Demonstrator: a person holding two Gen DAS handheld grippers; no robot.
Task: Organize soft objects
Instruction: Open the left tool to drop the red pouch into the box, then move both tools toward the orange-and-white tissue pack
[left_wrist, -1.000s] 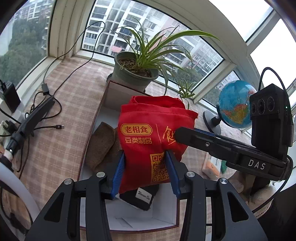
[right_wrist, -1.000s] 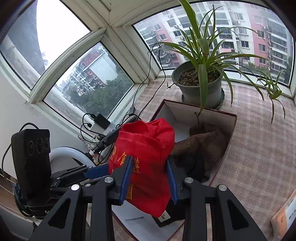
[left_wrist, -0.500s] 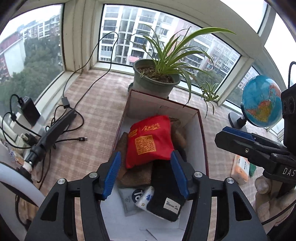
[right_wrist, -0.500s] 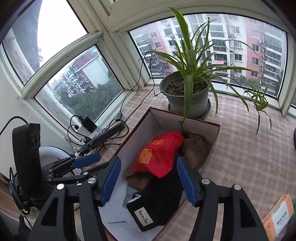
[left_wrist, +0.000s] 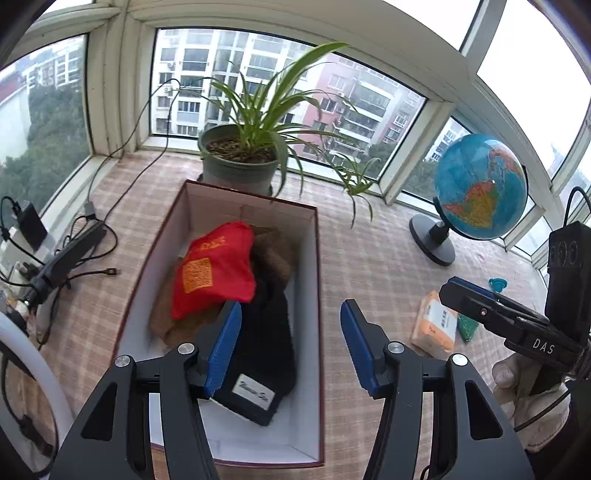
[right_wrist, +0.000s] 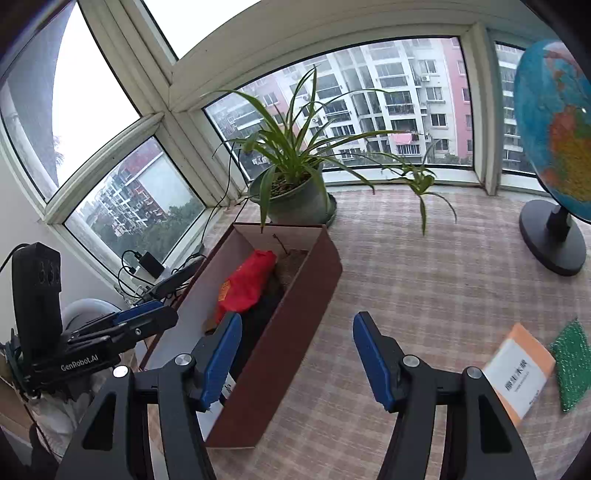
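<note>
Red bag (left_wrist: 216, 275) released; fingers (left_wrist: 225, 343) apart, empty

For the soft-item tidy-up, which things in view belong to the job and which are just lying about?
Part of the job:
- box
- red bag, in the box
- black knit item, in the box
- brown fabric, in the box
- green scrubber, on the cloth outside the box

Just lying about:
- potted plant
- globe
- orange packet
- cables

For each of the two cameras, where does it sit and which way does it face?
Left wrist: on the left tongs, looking down into the box; right tongs and a gloved hand show.
Right wrist: on the right tongs, beside the box, facing the window; left tongs show.
Shared: red bag, potted plant, globe.
</note>
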